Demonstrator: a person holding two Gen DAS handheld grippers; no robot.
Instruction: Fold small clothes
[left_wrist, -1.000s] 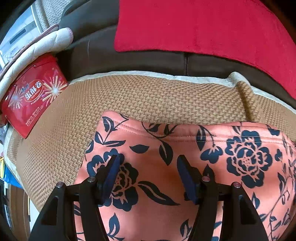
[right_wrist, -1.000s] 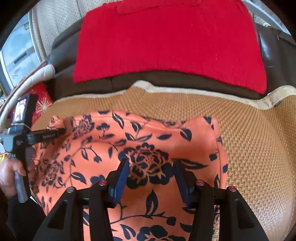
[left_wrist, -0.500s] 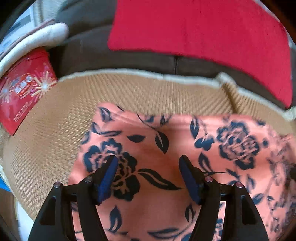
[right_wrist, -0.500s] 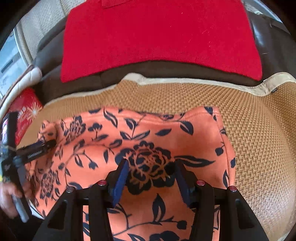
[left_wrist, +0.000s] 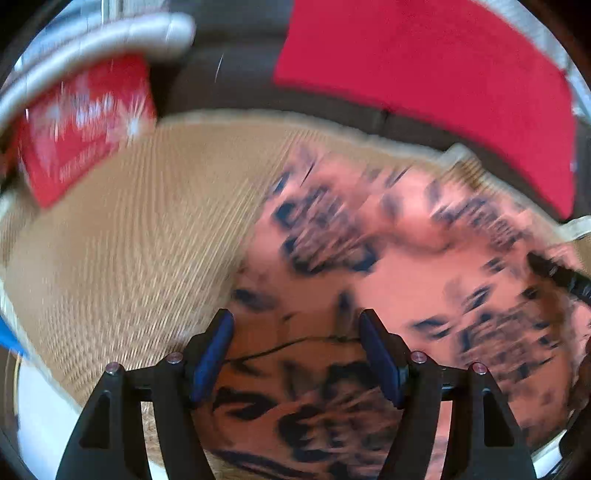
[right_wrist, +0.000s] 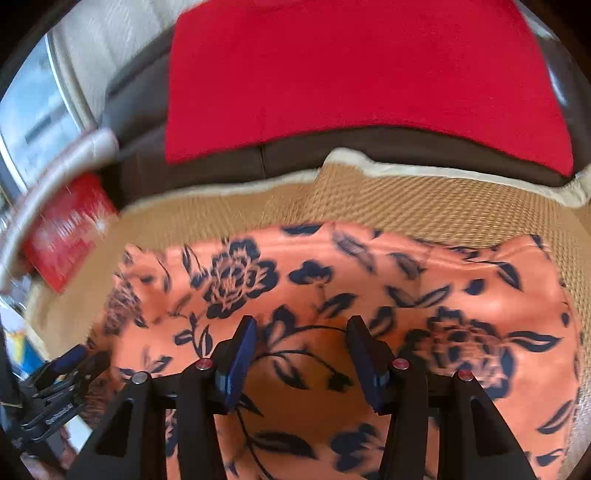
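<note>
At far left a red printed package (right_wrist: 68, 230) sits at the edge of the tan woven mat (right_wrist: 424, 203), beside a pale padded armrest (right_wrist: 59, 170). The left gripper (left_wrist: 295, 347) is seen low at the left of the right wrist view (right_wrist: 61, 376), over the left edge of the garment; its jaws stand apart with nothing pressed between the pads. The left wrist view is heavily motion-blurred, so contact with the cloth cannot be confirmed. The orange floral garment (right_wrist: 332, 288) lies spread flat on the mat, centred, its far edge short of the mat's cream border. The right gripper (right_wrist: 301, 354) hangs over the garment's middle, jaws apart, pads (right_wrist: 236, 369) clear of the fabric as far as visible. Behind the mat, a red cloth (right_wrist: 351, 74) drapes over the dark sofa back (right_wrist: 332, 151).
</note>
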